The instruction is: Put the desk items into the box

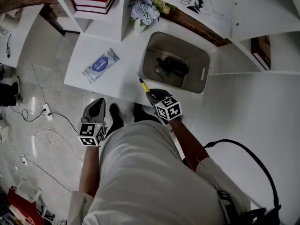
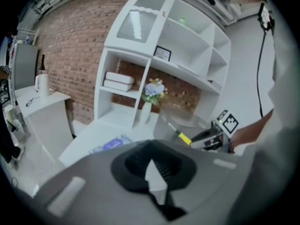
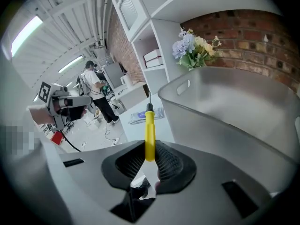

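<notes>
A white bench (image 1: 117,78) stands against a brick wall under white shelving that holds red books (image 1: 93,1) and a vase of flowers (image 1: 145,11). The grey box (image 1: 199,60) stands on the bench's right part with dark items (image 1: 172,65) already inside. The right gripper (image 1: 151,93) has its jaws clamped on the butt of a yellow-handled screwdriver (image 1: 144,85). The tool's long axis runs straight out along the jaws, its thin metal tip pointing away toward the box's near left corner. From the right gripper view the box wall rises just to the right of the shaft, so the opening lies ahead and to the right of the jaws. The drop probably calls for a swing that way over the rim. This hand is much the nearer to the box. The left gripper (image 1: 99,101) hangs off the bench's front edge with jaws together on nothing. A blue packet of wipes (image 1: 101,65) lies flat on the bench's left part, well apart from the box
</notes>
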`<state>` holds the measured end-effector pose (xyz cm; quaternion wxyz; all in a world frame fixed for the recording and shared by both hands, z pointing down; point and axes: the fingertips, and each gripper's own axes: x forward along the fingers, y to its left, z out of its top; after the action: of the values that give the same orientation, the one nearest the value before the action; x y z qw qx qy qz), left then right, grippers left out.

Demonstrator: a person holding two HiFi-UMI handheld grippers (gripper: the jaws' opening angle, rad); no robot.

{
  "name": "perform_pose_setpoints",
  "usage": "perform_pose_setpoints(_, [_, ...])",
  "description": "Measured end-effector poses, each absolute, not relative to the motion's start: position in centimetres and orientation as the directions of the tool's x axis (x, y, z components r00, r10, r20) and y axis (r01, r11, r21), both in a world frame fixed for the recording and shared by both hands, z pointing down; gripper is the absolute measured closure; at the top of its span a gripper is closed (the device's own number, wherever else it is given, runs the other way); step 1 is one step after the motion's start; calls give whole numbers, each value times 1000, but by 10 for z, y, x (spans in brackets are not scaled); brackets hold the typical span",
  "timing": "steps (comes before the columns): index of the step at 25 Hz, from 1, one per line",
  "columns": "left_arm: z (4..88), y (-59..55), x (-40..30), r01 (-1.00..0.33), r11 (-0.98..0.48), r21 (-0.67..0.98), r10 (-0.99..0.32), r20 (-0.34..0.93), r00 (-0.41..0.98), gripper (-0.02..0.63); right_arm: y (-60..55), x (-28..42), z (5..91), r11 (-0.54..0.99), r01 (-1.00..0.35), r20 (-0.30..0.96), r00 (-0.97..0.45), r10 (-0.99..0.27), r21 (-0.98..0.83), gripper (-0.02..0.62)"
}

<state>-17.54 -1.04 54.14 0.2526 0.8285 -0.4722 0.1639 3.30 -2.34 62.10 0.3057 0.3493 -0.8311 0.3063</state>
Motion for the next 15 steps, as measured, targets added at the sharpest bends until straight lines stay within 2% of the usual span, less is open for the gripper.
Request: perform_pose_setpoints(15, [533,-30,-158,-842,-475,258,-692,482,538,601,-53,54,556,559,-774,664,-588,-462,-297,535])
